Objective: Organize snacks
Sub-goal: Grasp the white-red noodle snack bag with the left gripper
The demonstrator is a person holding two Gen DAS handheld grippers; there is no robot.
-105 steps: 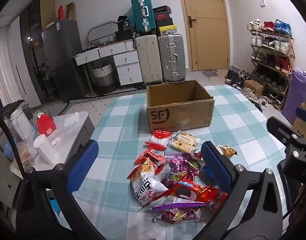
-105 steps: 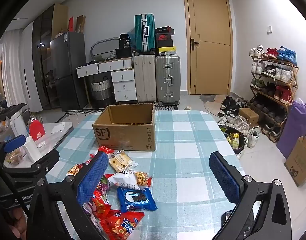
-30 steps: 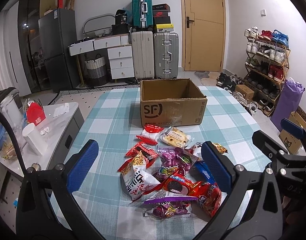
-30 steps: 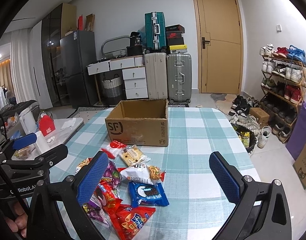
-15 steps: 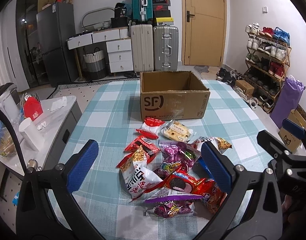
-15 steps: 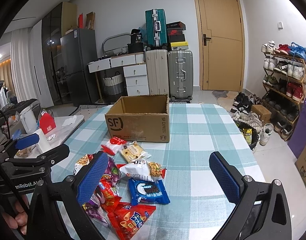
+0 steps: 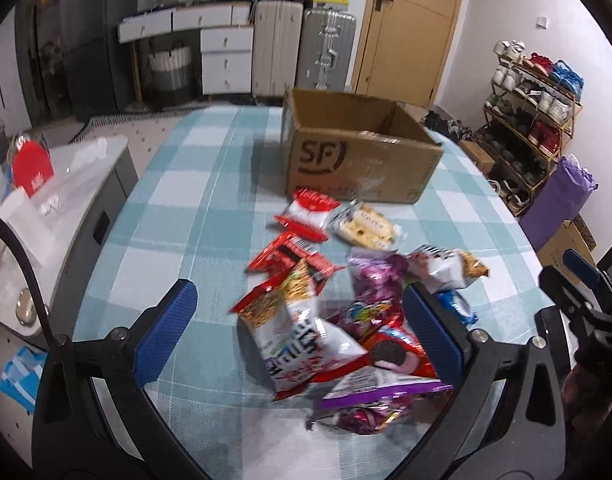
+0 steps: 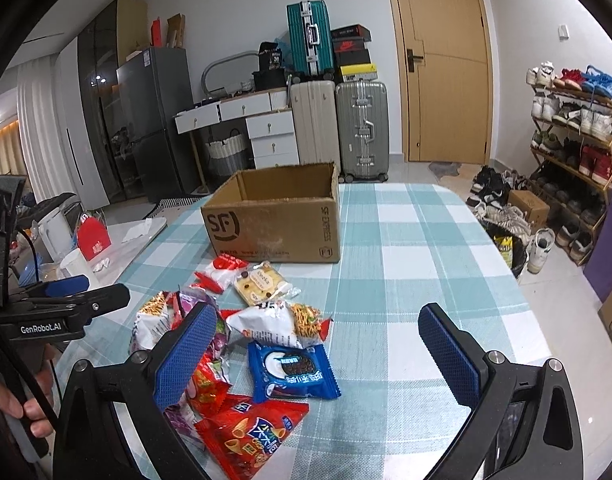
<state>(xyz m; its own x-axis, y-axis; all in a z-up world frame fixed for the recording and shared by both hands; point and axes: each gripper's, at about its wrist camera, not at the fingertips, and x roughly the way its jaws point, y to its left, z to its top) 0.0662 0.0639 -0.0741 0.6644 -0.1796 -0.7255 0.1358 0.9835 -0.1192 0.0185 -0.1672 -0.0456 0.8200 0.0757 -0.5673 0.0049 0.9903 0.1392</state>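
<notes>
- Here, your left gripper was spread wide above the snack pile, gripping nothing.
- Your right gripper was just as wide and empty (a blue cookie pack lay between its fingers).
- The snacks sat loose on the checked tablecloth, just in front of the open cardboard box.

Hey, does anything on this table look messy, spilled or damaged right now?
Nothing looks spilled or torn. The snack packets lie in a loose, overlapping heap on the checked tablecloth, none yet in the open cardboard box, which looks empty as far as the views show. Both grippers are open and hold nothing.
</notes>
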